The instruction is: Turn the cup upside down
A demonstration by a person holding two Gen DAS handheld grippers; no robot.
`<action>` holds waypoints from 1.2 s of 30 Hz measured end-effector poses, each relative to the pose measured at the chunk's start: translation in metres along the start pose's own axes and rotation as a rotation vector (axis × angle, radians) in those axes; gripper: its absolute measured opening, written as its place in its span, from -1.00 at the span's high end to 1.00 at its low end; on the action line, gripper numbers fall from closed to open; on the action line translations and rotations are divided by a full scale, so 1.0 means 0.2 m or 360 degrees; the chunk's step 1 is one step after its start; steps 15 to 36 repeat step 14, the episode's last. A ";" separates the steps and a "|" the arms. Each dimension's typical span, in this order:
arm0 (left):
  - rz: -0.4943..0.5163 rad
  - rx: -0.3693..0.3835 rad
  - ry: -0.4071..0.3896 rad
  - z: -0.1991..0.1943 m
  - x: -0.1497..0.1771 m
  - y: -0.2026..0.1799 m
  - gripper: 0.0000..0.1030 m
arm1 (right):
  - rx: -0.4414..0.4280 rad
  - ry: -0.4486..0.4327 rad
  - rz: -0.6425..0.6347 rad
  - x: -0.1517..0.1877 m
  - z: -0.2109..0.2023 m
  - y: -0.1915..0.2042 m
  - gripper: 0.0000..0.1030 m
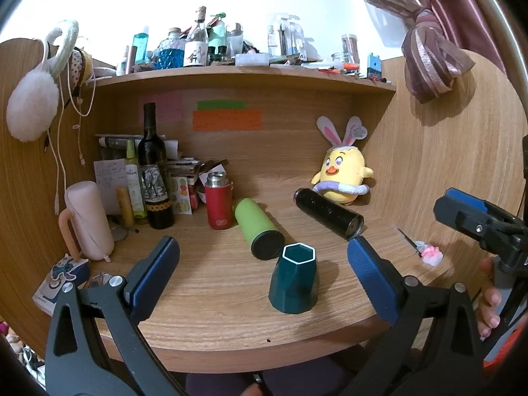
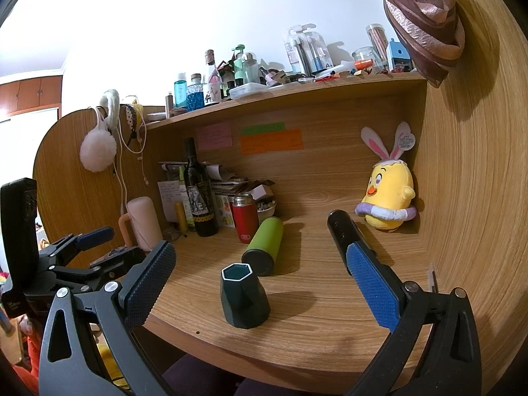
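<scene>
A dark green faceted cup (image 1: pixel 294 280) with a white hexagonal rim stands on the wooden desk (image 1: pixel 214 297) with its narrow mouth up; it also shows in the right wrist view (image 2: pixel 243 296). My left gripper (image 1: pixel 264 250) is open and empty, its blue pads wide apart just in front of the cup. My right gripper (image 2: pixel 260 260) is open and empty, a little short of the cup. The right gripper shows at the right edge of the left wrist view (image 1: pixel 468 214), the left gripper at the left edge of the right wrist view (image 2: pixel 89 241).
Behind the cup a green flask (image 1: pixel 259 229) and a black flask (image 1: pixel 328 213) lie on their sides. A red flask (image 1: pixel 217 201), a wine bottle (image 1: pixel 153 171), a pink mug (image 1: pixel 87 221) and papers crowd the back left. A yellow plush chick (image 1: pixel 343 175) sits back right.
</scene>
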State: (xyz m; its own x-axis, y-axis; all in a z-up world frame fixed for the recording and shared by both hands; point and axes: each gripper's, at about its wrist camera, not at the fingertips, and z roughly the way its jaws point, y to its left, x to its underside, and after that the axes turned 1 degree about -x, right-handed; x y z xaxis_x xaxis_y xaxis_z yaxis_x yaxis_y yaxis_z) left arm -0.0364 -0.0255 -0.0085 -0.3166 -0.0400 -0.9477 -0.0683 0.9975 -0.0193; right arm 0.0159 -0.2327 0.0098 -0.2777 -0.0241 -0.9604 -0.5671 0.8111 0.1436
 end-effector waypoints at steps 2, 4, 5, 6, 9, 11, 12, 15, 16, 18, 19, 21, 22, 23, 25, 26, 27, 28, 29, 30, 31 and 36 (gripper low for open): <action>-0.0006 0.0009 0.0007 0.00 0.00 0.00 -1.00 | -0.0002 0.0000 0.0001 0.00 0.00 0.00 -1.00; -0.0009 0.0008 0.0007 0.00 0.00 0.00 -1.00 | -0.0001 0.0000 -0.0001 0.00 0.00 0.00 -1.00; -0.0008 0.0008 0.0005 0.00 0.00 0.00 -1.00 | 0.0000 0.0001 -0.0002 0.00 0.00 0.00 -1.00; -0.0004 0.0012 0.0005 0.00 0.00 0.00 -1.00 | 0.0001 0.0001 -0.0002 0.00 0.00 0.00 -1.00; 0.0001 0.0022 -0.0005 0.00 0.00 0.01 -1.00 | -0.0003 0.0005 -0.0003 0.01 0.00 0.02 -1.00; 0.0002 0.0024 -0.0017 0.00 0.00 0.01 -1.00 | -0.0006 0.0007 -0.0004 0.01 0.00 0.03 -1.00; 0.0001 0.0024 -0.0019 -0.01 0.00 0.01 -1.00 | -0.0005 0.0008 -0.0004 0.01 0.00 0.03 -1.00; -0.0006 0.0027 -0.0012 0.00 0.00 0.01 -1.00 | -0.0004 0.0004 -0.0005 0.02 0.00 0.03 -1.00; -0.0006 0.0027 -0.0012 0.00 0.00 0.01 -1.00 | -0.0004 0.0004 -0.0005 0.02 0.00 0.03 -1.00; -0.0006 0.0027 -0.0012 0.00 0.00 0.01 -1.00 | -0.0004 0.0004 -0.0005 0.02 0.00 0.03 -1.00; -0.0006 0.0027 -0.0012 0.00 0.00 0.01 -1.00 | -0.0004 0.0004 -0.0005 0.02 0.00 0.03 -1.00; -0.0006 0.0027 -0.0012 0.00 0.00 0.01 -1.00 | -0.0004 0.0004 -0.0005 0.02 0.00 0.03 -1.00; -0.0006 0.0027 -0.0012 0.00 0.00 0.01 -1.00 | -0.0004 0.0004 -0.0005 0.02 0.00 0.03 -1.00; -0.0006 0.0027 -0.0012 0.00 0.00 0.01 -1.00 | -0.0004 0.0004 -0.0005 0.02 0.00 0.03 -1.00; -0.0006 0.0027 -0.0012 0.00 0.00 0.01 -1.00 | -0.0004 0.0004 -0.0005 0.02 0.00 0.03 -1.00; -0.0006 0.0027 -0.0012 0.00 0.00 0.01 -1.00 | -0.0004 0.0004 -0.0005 0.02 0.00 0.03 -1.00; -0.0006 0.0027 -0.0012 0.00 0.00 0.01 -1.00 | -0.0004 0.0004 -0.0005 0.02 0.00 0.03 -1.00; -0.0006 0.0027 -0.0012 0.00 0.00 0.01 -1.00 | -0.0004 0.0004 -0.0005 0.02 0.00 0.03 -1.00; -0.0006 0.0027 -0.0012 0.00 0.00 0.01 -1.00 | -0.0004 0.0004 -0.0005 0.02 0.00 0.03 -1.00; -0.0006 0.0027 -0.0012 0.00 0.00 0.01 -1.00 | -0.0004 0.0004 -0.0005 0.02 0.00 0.03 -1.00; -0.0006 0.0027 -0.0012 0.00 0.00 0.01 -1.00 | -0.0004 0.0004 -0.0005 0.02 0.00 0.03 -1.00; -0.0006 0.0027 -0.0012 0.00 0.00 0.01 -1.00 | -0.0004 0.0004 -0.0005 0.02 0.00 0.03 -1.00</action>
